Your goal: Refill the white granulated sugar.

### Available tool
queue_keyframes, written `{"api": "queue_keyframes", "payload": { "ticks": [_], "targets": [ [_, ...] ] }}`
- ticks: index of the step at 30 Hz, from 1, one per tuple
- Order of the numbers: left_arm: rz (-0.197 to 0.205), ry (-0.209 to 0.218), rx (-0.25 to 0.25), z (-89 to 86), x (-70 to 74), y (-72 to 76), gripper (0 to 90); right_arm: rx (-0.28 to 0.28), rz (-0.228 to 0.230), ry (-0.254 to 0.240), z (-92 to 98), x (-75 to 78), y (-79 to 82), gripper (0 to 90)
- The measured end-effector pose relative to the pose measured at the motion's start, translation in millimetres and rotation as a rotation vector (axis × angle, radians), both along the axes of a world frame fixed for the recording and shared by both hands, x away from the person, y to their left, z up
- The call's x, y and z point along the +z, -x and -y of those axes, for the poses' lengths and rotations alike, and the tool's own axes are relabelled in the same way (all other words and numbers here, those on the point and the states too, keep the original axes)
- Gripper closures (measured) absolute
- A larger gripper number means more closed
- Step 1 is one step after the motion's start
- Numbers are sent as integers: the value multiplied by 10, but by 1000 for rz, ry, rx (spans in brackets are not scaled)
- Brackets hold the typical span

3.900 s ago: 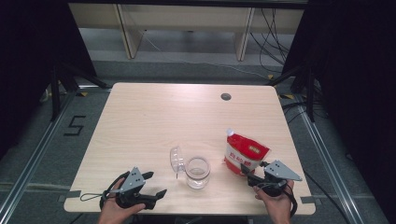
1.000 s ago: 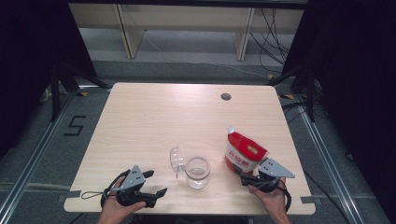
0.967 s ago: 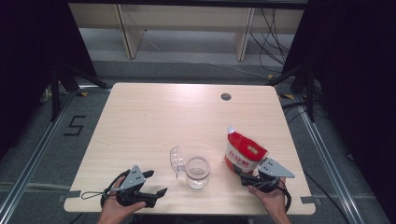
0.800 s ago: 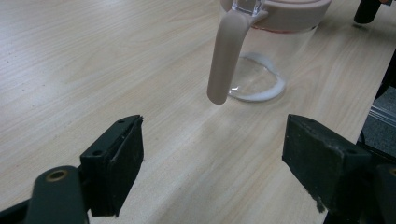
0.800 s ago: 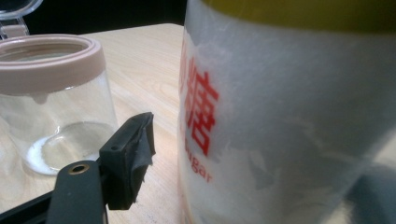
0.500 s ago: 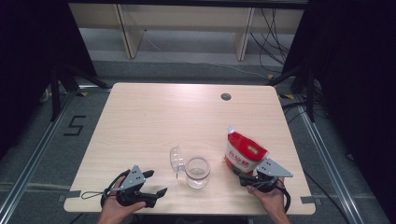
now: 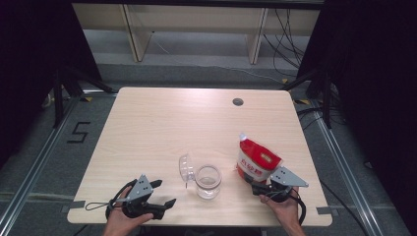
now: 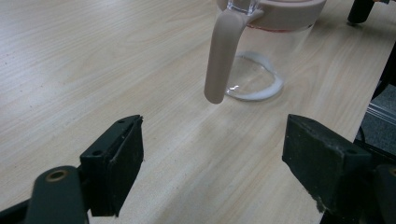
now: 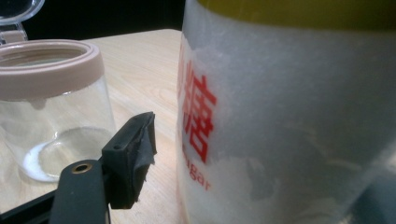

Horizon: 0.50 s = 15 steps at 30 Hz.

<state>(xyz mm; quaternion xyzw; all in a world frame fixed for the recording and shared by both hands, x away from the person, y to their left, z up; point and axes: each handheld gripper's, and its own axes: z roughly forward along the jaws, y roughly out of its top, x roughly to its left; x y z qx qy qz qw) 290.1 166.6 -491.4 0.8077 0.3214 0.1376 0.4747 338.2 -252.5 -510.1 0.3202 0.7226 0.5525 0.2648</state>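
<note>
At the lower left of the high view, the left gripper [image 7: 160, 193] lies low over the near edge of the pale wooden table [image 7: 162, 128], held in the person's left hand [image 7: 123, 221], with a thin black cable looping out to its left. Its two black jaws stand wide apart with nothing between them; in the left gripper view they rise from the bottom corners, and bare wood shows in the gap.

Just right of it, near the bottom centre of the high view, stands the clear glass jar with a beige plastic rim [image 7: 208, 181], its transparent hinged lid [image 7: 185, 168] flipped open and tilted up on its left side. The jar is upright and holds nothing that I can see. In the left gripper view the jar [image 8: 261, 51] sits at the upper centre, beyond the jaws and apart from them, its beige latch arm hanging down over the glass.

Further right, at the lower right of the high view, the red and white sugar bag [image 7: 256, 164] stands upright, near the jar but not touching it. The right gripper [image 7: 259, 187] is pushed up against the bag's base. In the right gripper view the bag [image 9: 289, 121] stands just right of the one visible jaw, with a narrow gap; the other jaw is hidden, so I cannot tell whether the bag is gripped.
</note>
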Motion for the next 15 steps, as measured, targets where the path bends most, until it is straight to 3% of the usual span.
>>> {"api": "queue_keyframes", "payload": {
  "ticks": [3, 4, 6, 7, 8, 11, 12, 13, 14, 15],
  "targets": [
    [0, -9, -1, -3, -2, -2, 202, 3, -6, 11, 14, 5, 2, 322],
    [-1, -2, 1, 0, -8, 0, 202, 8, 26, 19, 12, 4, -18, 328],
    [1, 6, 3, 10, -19, 5, 202, 27, 40, 15, 10, -3, -44, 342],
    [-4, -3, -2, 7, -15, 6, 202, 34, 25, 20, 14, 0, -42, 345],
    [-9, -9, 5, 10, -12, 16, 202, 17, 29, -5, 4, -3, -35, 349],
    [-12, -3, -4, 16, -22, 14, 202, 17, 61, 1, 20, -5, -61, 357],
    [-8, -3, -6, 17, -25, 12, 202, -10, 44, 2, 11, -12, -45, 357],
    [-6, -4, -8, 15, -28, 8, 202, 28, 53, -5, 15, -20, -74, 359],
    [-2, -19, -16, 4, -26, 1, 202, 26, 44, 5, 17, -17, -72, 361],
    [-19, -5, 0, 14, -36, 11, 202, 20, 43, 5, 14, -16, -67, 366]
  ]
}}
